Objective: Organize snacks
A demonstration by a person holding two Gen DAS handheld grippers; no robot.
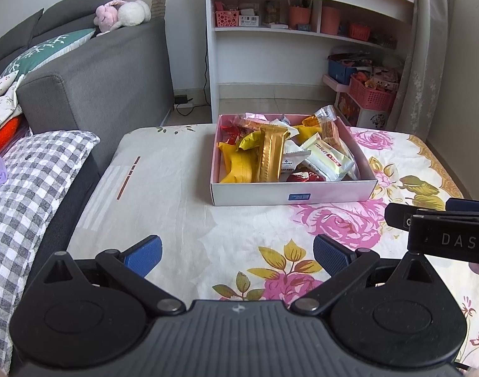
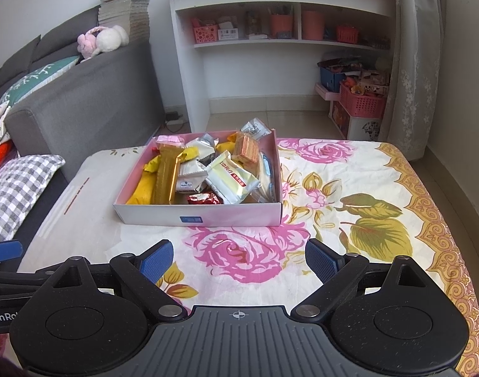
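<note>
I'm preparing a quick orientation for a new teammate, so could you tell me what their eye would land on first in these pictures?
First, the shallow pink box in the middle of the table, crammed with wrapped snacks, a long gold packet lying on top. Next, the floral tablecloth with its big pink roses. In the foreground, the left gripper and right gripper both hang open and empty, short of the box.

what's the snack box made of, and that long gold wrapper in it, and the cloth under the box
Snack box: looks like thin cardboard, smooth matte white outside, pink inside; straight folded walls with sharp corners.
Long gold wrapper: likely metallised plastic film; it shines and shows ribbed creases.
Cloth: seems a woven printed fabric, matte, with pink roses; soft wrinkles run across it.
</note>
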